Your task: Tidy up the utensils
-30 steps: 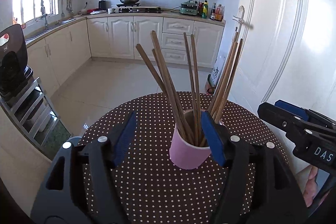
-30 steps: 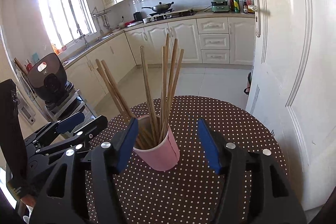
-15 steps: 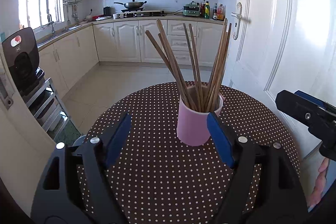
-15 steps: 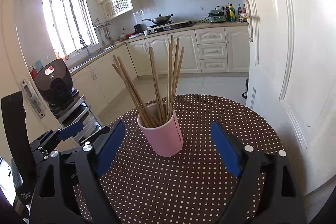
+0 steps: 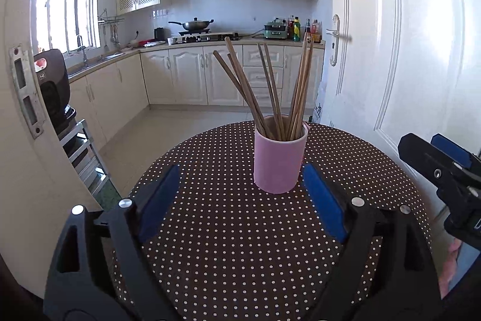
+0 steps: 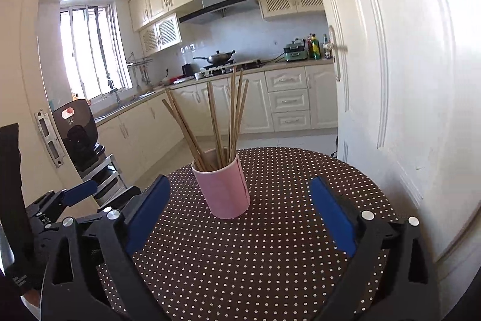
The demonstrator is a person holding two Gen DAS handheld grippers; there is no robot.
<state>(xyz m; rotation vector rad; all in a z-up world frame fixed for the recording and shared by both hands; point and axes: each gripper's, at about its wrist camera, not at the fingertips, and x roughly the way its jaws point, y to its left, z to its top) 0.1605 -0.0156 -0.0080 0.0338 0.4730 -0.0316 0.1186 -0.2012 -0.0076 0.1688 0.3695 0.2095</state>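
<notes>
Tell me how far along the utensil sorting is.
Done: the brown wooden chopsticks stand bundled in the pink cylindrical cup on the polka-dot round table. In hand: nothing; left gripper and right gripper are opening, empty. Left: no loose utensils visible.

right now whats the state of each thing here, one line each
pink cup: upright on the dotted table, untouched
chopsticks: standing in the cup, fanned out
left gripper: jaws opening, nothing between them
right gripper: jaws opening, nothing gripped
white door: open against the table's side
wok: on the stove, lid on
</notes>
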